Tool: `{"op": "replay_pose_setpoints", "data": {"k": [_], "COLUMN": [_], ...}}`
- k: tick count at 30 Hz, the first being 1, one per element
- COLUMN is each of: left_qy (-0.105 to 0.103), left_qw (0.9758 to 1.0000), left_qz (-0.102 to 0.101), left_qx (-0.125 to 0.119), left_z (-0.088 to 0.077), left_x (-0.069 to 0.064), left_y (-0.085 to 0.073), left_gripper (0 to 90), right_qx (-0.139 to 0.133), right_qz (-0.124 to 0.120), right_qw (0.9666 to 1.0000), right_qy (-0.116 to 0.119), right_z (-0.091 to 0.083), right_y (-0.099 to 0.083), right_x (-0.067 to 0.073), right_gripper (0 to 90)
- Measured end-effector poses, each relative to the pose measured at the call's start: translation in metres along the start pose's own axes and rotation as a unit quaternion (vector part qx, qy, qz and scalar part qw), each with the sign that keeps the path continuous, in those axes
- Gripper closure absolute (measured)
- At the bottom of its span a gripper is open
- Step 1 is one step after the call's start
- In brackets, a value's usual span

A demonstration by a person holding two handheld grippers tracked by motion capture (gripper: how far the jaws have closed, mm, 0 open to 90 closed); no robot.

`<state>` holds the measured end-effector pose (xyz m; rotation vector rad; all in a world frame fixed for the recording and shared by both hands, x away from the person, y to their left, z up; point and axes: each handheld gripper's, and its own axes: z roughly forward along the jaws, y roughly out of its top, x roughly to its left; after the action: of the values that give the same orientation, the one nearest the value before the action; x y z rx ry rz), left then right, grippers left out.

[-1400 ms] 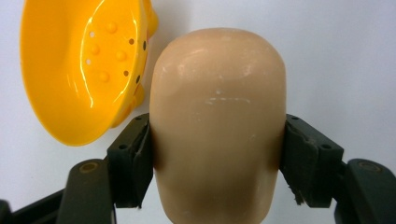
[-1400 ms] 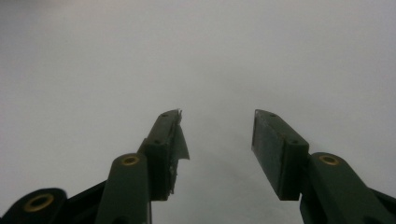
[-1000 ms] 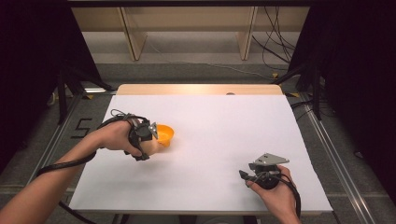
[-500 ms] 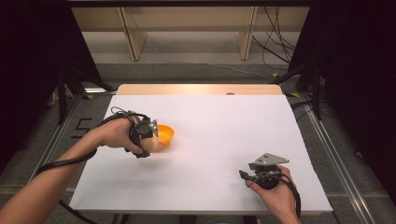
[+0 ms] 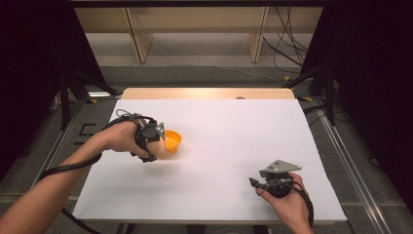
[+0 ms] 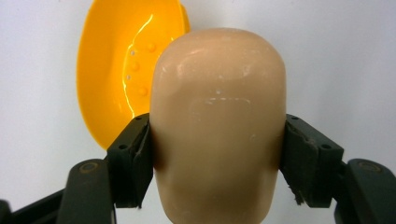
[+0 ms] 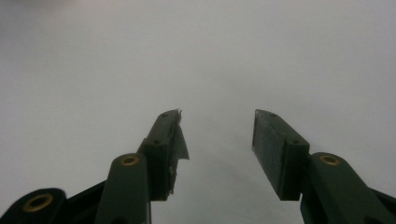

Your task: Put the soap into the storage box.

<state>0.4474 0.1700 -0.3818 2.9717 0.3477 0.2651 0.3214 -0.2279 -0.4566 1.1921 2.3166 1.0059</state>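
Held thing: a smooth beige rounded bar of soap-like material (image 6: 218,126), clamped between the jaws of the left hand-held gripper (image 6: 218,158), its long axis running straight out along them.
Where it is: at the near-left edge of the shallow orange plastic dish (image 5: 172,141), low over the white counter (image 5: 229,131); whether it touches the counter cannot be told.
Key relation: in the left gripper view the dish (image 6: 122,70) lies ahead and to the left of the bar's free end, part hidden behind it; the bar is not yet over the hollow.
Likely step: carrying the bar forward into the dish.
Nearer hand: the left, beside the dish.
Right hand-held gripper (image 5: 259,184): well apart from the dish, jaws apart on nothing, low over the counter's near-right part.
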Motion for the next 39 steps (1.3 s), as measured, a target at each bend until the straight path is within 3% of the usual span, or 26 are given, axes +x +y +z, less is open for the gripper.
{"op": "replay_pose_setpoints", "data": {"k": [16,23,24,39], "left_qy": [0.015,0.02,0.021,0.027], "left_qw": [0.9998,0.9997,0.9997,0.9995], "left_qz": [0.003,0.0,0.004,0.001], "left_qx": [-0.008,-0.012,-0.01,-0.014], "left_z": [0.002,0.003,0.004,0.006], "left_x": [0.007,0.01,0.012,0.018], "left_y": [0.003,0.004,0.005,0.008], "left_gripper": [32.6,32.6,32.6,32.6], "right_qx": [0.005,-0.002,0.008,0.009], "right_qz": [0.014,-0.004,0.03,0.025], "right_qw": [0.9999,1.0,0.9995,0.9996], "right_qy": [0.0,-0.006,-0.003,-0.002], "right_z": [-0.001,0.0,-0.002,-0.002], "right_y": [0.0,0.0,0.0,0.0], "right_x": [0.001,0.0,0.004,0.003], "right_gripper": [52.1,52.1,52.1,52.0]}}
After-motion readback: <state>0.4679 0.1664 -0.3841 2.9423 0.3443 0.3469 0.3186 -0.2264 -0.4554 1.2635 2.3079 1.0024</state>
